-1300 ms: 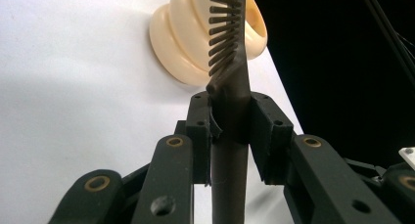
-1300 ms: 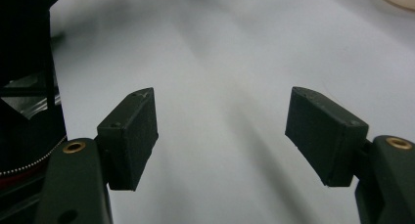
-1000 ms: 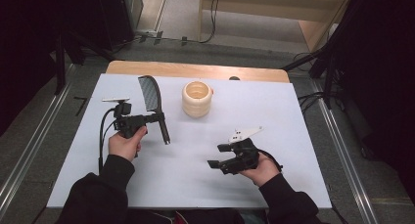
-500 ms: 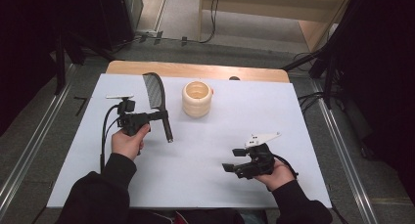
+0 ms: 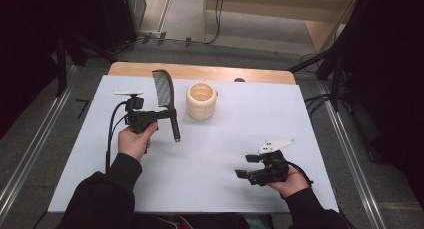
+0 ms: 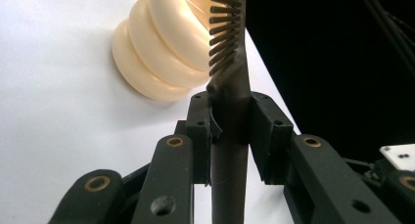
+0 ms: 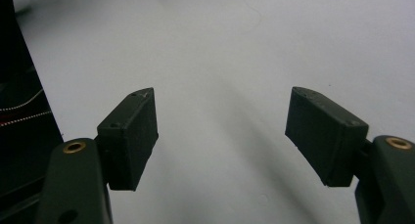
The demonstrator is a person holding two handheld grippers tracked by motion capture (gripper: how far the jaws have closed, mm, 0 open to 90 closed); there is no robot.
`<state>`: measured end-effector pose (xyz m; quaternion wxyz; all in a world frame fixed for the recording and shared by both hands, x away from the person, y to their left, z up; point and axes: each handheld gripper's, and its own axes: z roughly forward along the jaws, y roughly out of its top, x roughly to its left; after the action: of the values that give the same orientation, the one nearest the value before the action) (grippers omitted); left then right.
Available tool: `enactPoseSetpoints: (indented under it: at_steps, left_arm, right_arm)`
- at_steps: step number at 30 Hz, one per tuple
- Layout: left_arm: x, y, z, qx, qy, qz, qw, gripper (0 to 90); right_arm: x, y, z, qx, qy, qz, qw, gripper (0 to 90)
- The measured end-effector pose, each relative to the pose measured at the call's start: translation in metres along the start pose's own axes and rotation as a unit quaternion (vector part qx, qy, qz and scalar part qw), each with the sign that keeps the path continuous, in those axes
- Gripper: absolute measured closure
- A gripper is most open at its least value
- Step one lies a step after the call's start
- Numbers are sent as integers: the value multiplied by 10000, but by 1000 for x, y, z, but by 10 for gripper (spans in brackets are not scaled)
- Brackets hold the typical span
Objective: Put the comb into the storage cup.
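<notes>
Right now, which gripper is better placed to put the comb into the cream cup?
Left. The left gripper is already shut on the comb, right beside the cream cup. The right gripper is open, holds nothing, and sits farther from the cup, near the table's front edge.

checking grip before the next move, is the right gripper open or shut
Open. In the right gripper view, the right gripper has its jaws wide apart, with bare white table between them.
</notes>
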<state>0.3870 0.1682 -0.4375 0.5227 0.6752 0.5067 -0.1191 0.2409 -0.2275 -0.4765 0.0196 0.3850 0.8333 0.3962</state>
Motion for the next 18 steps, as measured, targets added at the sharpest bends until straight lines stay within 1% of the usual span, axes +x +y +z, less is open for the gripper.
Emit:
enactPoseSetpoints:
  at_steps: [4,7,9,10,11,13,15,16,18]
  left_arm:
    - [-1,6,5,-1,-6,17,10000,723]
    - [-4,12,6,63,-131,-48,9999,723]
    - [-7,16,5,52,-130,12,9999,723]
    - [-9,21,6,55,-112,64,9999,723]
    - [-9,21,6,55,-112,64,9999,723]
    - [-10,26,7,26,-45,150,9999,723]
    - [-12,34,9,6,-27,150,9999,723]
    - [-12,34,9,6,-27,150,9999,723]
    - [-14,40,10,-40,-20,209,9998,723]
  right_arm:
    - [-2,-7,-6,13,-40,57,10000,257]
    - [-4,-9,-8,46,-70,74,9999,257]
    - [-5,-12,-11,26,-67,102,9999,257]
    - [-5,-13,-12,32,-76,92,9999,257]
    - [-5,-13,-12,32,-76,92,9999,257]
    - [-6,-14,-13,23,-84,118,9999,257]
    - [-7,-15,-13,49,-89,126,9999,257]
    - [-7,-15,-13,46,-90,124,9999,257]
    - [-8,-15,-13,43,-82,124,9999,257]
